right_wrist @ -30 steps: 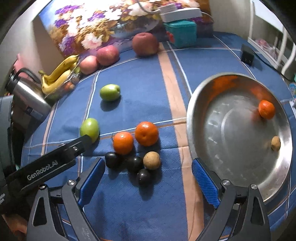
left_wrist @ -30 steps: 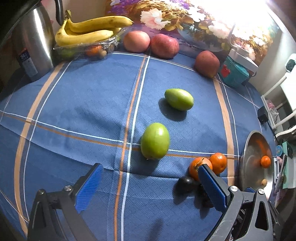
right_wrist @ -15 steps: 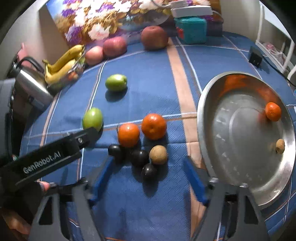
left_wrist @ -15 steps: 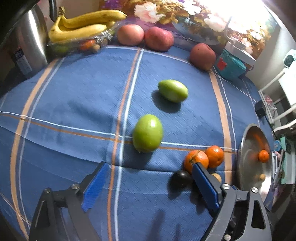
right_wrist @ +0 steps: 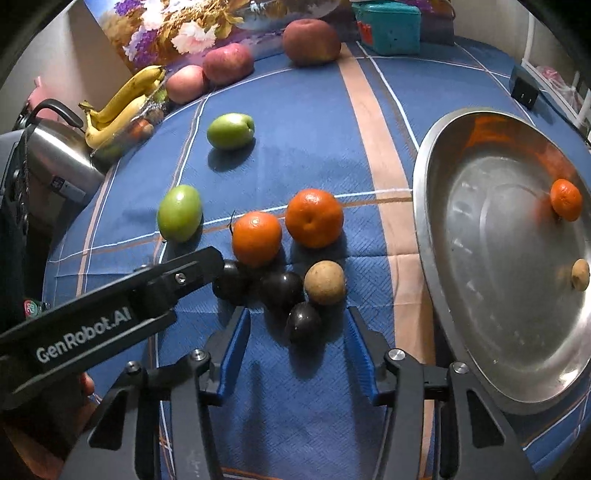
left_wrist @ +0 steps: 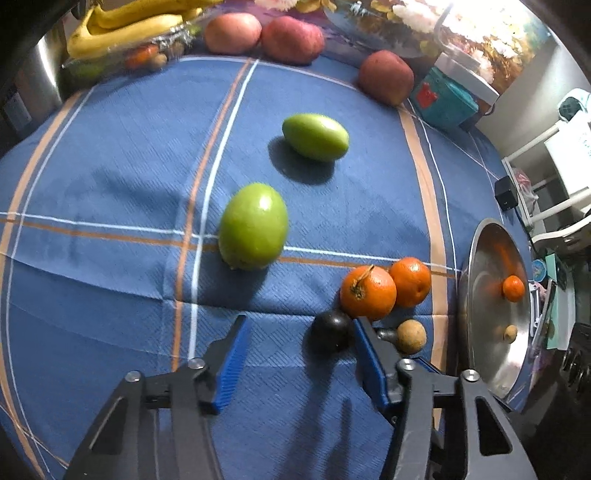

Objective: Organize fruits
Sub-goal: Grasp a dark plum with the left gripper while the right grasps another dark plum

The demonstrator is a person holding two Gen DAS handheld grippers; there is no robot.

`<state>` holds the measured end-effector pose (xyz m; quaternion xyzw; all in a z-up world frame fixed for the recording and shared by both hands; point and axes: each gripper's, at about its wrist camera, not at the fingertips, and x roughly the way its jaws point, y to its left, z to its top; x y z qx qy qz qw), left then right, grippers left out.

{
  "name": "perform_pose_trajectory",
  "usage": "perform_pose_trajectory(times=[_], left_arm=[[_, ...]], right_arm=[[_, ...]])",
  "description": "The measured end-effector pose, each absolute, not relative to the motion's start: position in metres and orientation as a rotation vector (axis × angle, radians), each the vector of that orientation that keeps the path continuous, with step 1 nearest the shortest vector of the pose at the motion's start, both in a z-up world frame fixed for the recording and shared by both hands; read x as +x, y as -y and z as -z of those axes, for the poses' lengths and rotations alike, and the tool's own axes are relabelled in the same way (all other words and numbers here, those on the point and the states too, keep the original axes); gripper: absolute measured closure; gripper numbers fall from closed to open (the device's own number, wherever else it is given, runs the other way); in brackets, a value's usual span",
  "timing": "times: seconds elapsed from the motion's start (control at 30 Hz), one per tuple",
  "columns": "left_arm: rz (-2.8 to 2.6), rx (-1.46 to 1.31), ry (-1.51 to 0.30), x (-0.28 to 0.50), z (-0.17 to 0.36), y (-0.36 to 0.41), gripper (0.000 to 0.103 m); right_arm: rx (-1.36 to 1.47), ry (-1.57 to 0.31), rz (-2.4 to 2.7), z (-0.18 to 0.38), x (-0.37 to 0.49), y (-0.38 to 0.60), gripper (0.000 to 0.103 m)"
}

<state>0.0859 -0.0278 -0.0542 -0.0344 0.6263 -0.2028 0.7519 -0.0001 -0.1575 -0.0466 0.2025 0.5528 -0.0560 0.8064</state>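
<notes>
On the blue cloth lies a cluster of two oranges point(right_wrist: 256, 238) point(right_wrist: 314, 218), a brown round fruit point(right_wrist: 325, 282) and three dark plums. My right gripper point(right_wrist: 295, 310) points down over the nearest plum point(right_wrist: 304, 321). Its jaws are closing with that plum between them, and a gap shows at each pad. My left gripper point(left_wrist: 299, 319) is closing too. Another dark plum point(left_wrist: 330, 330) sits against its right pad, far from the left one. Two green fruits point(left_wrist: 253, 227) point(left_wrist: 316, 136) lie further off. A steel bowl point(right_wrist: 424, 221) at the right holds a small orange point(right_wrist: 566, 199) and a brown fruit point(right_wrist: 580, 275).
Along the far edge stand a steel kettle point(right_wrist: 55, 158), bananas point(right_wrist: 122, 103) on a tray of small fruit, red apples point(right_wrist: 227, 62) point(right_wrist: 312, 37) and a teal box point(right_wrist: 388, 22). A black adapter point(right_wrist: 522, 90) lies behind the bowl. A hand shows at the lower left of the right wrist view.
Both pairs of jaws have narrowed a lot. The left gripper has sunk and come in on the dark plum by the oranges. The right gripper has drawn closer over the plum cluster.
</notes>
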Motion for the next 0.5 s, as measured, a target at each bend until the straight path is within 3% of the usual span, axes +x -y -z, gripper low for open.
perform_pose_trajectory(times=[0.23, 0.5], left_arm=[[0.471, -0.102, -1.384, 0.087, 0.059, 0.034, 0.051], [0.513, -0.11, -1.381, 0.087, 0.059, 0.046, 0.069]], right_arm=[[0.46, -1.211, 0.121, 0.053, 0.002, 0.159, 0.055], [0.473, -1.21, 0.111, 0.053, 0.003, 0.159, 0.063]])
